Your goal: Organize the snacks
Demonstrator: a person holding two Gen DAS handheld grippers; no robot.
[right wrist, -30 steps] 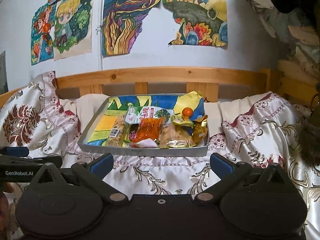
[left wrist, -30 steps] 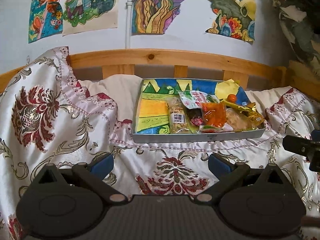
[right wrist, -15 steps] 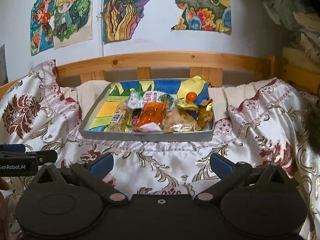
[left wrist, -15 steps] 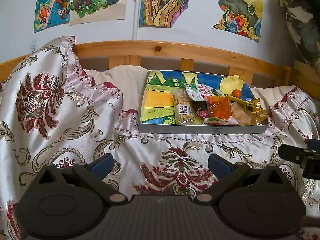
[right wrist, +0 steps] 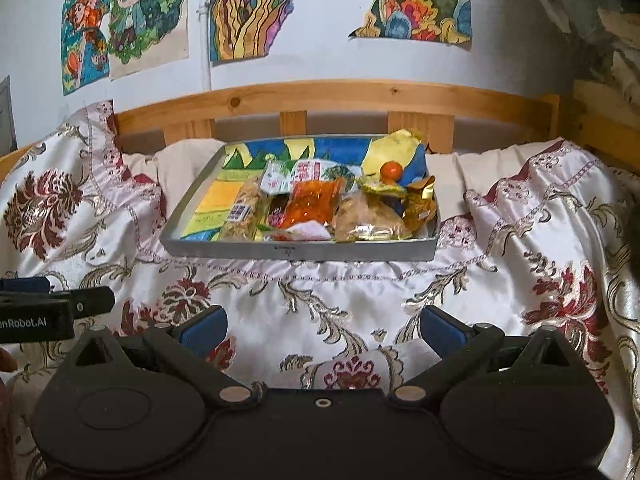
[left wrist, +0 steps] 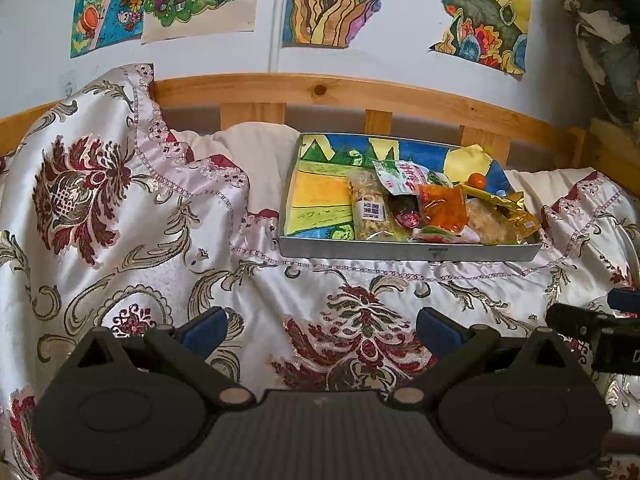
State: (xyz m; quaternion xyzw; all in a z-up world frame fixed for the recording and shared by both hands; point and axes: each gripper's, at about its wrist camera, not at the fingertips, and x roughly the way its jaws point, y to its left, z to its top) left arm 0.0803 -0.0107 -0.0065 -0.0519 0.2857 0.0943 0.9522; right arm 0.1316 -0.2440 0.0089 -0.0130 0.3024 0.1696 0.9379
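A grey metal tray (left wrist: 408,249) (right wrist: 298,249) with a colourful painted bottom lies on the bed. Several snack packets are heaped in its right half: a nut bar (left wrist: 368,210) (right wrist: 240,214), an orange packet (left wrist: 442,206) (right wrist: 310,202), a white-green packet (left wrist: 402,176), gold wrappers (left wrist: 506,210) (right wrist: 418,198) and a small orange ball (left wrist: 477,179) (right wrist: 391,169). My left gripper (left wrist: 322,326) is open and empty, low in front of the tray. My right gripper (right wrist: 324,326) is open too, nothing between its fingers, well short of the tray.
A satin cover (left wrist: 120,216) (right wrist: 540,240) with dark red flowers drapes the bed in folds. A wooden rail (left wrist: 340,92) (right wrist: 340,96) runs behind the tray, under a wall of paintings. The other gripper shows at each view's edge (left wrist: 600,332) (right wrist: 44,312).
Both cameras have tilted or risen, so the tray and bed sit lower in each view. The jaws have stayed open and the snacks have not moved.
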